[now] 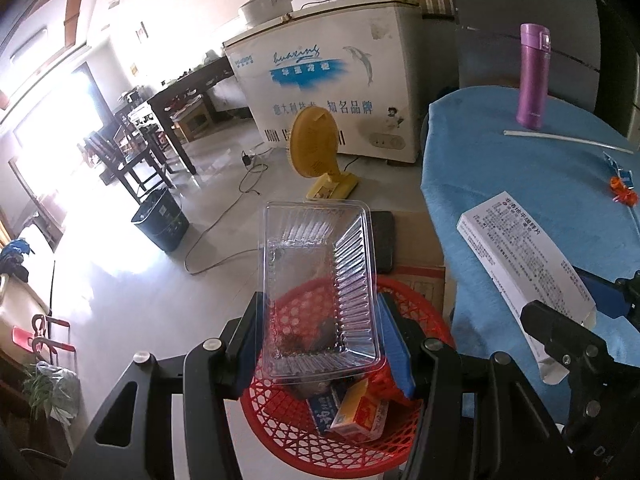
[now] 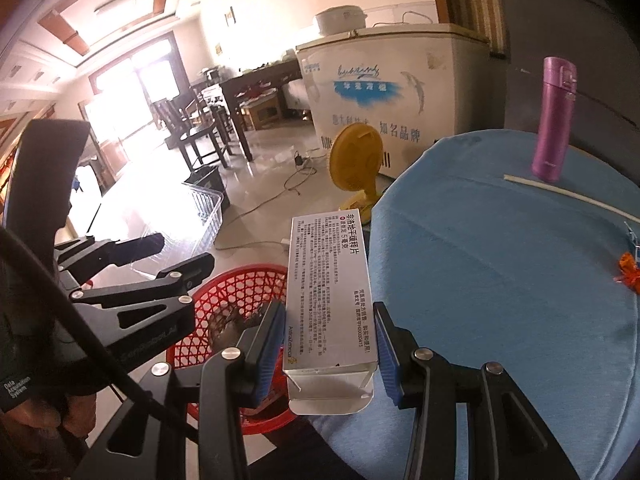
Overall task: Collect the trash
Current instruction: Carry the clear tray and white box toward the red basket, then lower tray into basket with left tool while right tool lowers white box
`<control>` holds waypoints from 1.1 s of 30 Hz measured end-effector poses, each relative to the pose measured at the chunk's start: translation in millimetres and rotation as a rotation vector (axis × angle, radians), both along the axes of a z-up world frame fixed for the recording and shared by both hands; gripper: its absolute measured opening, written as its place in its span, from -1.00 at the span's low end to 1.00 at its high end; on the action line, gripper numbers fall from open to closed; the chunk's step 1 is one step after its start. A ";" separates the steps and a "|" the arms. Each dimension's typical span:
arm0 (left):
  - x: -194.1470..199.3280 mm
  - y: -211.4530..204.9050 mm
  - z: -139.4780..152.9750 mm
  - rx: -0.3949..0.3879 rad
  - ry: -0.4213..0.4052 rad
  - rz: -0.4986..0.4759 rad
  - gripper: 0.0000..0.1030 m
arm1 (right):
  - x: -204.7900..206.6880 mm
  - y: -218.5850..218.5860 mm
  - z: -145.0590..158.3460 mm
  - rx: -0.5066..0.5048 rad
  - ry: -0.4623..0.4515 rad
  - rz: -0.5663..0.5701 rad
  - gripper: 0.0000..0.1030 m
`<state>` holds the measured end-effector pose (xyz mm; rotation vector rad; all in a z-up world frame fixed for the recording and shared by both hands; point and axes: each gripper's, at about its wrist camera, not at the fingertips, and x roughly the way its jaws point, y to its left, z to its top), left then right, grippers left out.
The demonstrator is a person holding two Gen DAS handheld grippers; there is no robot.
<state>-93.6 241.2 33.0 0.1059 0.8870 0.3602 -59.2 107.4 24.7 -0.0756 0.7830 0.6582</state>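
My left gripper [image 1: 320,340] is shut on a clear plastic tray [image 1: 318,280] and holds it above the red basket [image 1: 360,440]. The basket holds small cartons and other trash. My right gripper [image 2: 330,344] is shut on a white medicine box [image 2: 328,292], held at the left edge of the blue table [image 2: 500,280], beside the red basket [image 2: 224,300]. The box also shows in the left wrist view [image 1: 520,256]. An orange wrapper [image 2: 628,272], a blue scrap [image 2: 634,240] and a white straw [image 2: 572,196] lie on the table.
A purple flask [image 2: 554,120] stands at the table's far side. A yellow fan [image 1: 316,148], a white freezer [image 1: 332,92], a dark bin [image 1: 160,220] and cables are on the floor beyond. A cardboard box [image 1: 416,256] sits behind the basket.
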 end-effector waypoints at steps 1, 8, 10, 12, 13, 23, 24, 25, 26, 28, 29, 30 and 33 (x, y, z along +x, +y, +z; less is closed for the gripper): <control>0.4 1.4 -1.5 -0.001 0.004 0.003 0.10 | 0.6 2.3 -0.8 -0.002 0.001 0.003 -0.10; -4.8 8.6 -9.4 -0.006 0.019 0.015 0.10 | 3.8 11.2 -6.6 -0.015 0.017 0.021 -0.10; -5.5 10.2 -11.4 -0.007 0.023 0.018 0.11 | 1.9 13.2 -8.0 -0.019 0.020 0.026 -0.10; -5.5 12.1 -13.2 -0.008 0.028 0.022 0.11 | 4.2 15.7 -8.7 -0.024 0.021 0.036 -0.10; -5.5 13.2 -14.4 -0.011 0.031 0.025 0.11 | 4.4 17.2 -9.3 -0.027 0.021 0.042 -0.10; -8.3 17.1 -24.8 -0.010 0.060 0.036 0.12 | 3.6 25.0 -15.7 -0.044 0.035 0.072 -0.10; -8.5 18.4 -26.3 -0.012 0.063 0.038 0.12 | 4.8 26.4 -16.5 -0.046 0.037 0.075 -0.09; -8.3 19.5 -27.3 -0.011 0.066 0.039 0.12 | 6.1 27.5 -17.4 -0.047 0.041 0.079 -0.08; -8.5 20.3 -28.7 -0.011 0.069 0.040 0.12 | 6.5 28.5 -18.2 -0.046 0.041 0.080 -0.07; -8.3 21.8 -31.2 -0.013 0.075 0.043 0.12 | 7.5 31.0 -19.3 -0.043 0.044 0.090 -0.07; -8.2 22.9 -33.0 -0.015 0.080 0.046 0.12 | 8.9 32.1 -20.3 -0.035 0.054 0.097 -0.07; -8.4 23.9 -34.9 -0.017 0.086 0.048 0.12 | 9.8 31.3 -21.3 -0.027 0.063 0.100 -0.07; -9.0 25.9 -37.6 -0.020 0.092 0.054 0.13 | 14.7 30.3 -27.0 0.013 0.110 0.099 -0.07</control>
